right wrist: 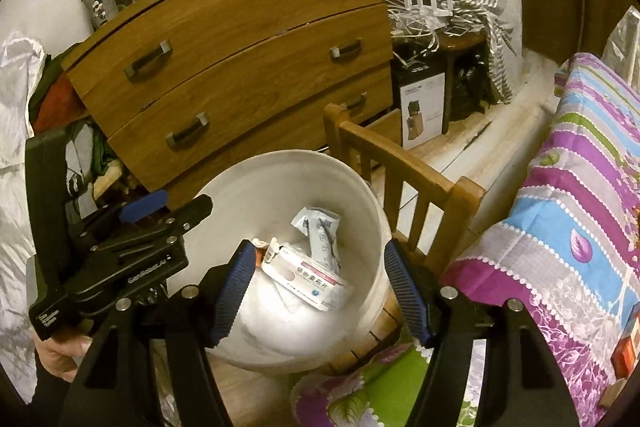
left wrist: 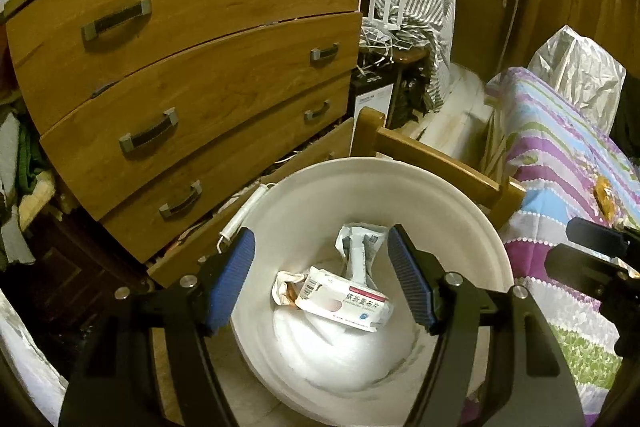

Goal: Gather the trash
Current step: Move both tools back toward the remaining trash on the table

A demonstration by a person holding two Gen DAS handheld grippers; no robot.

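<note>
A white bucket (left wrist: 460, 203) serves as the trash bin and stands on the floor between a wooden dresser and the bed. Inside lie a white medicine box (left wrist: 346, 305), a crumpled wrapper (left wrist: 362, 241) and white tissue. My left gripper (left wrist: 322, 281) hovers over the bucket mouth, open and empty. My right gripper (right wrist: 316, 291) also hovers over the bucket (right wrist: 360, 187), open and empty. The box (right wrist: 304, 277) and wrapper (right wrist: 320, 229) show in the right wrist view too. The left gripper's body (right wrist: 132, 251) shows at the left there.
A wooden dresser (left wrist: 192, 67) with several drawers stands behind the bucket. A wooden bed frame (right wrist: 404, 167) and a striped floral bedspread (right wrist: 580, 207) are to the right. A small orange item (left wrist: 604, 193) lies on the bedspread. A stool with cables and a striped cloth stand farther back.
</note>
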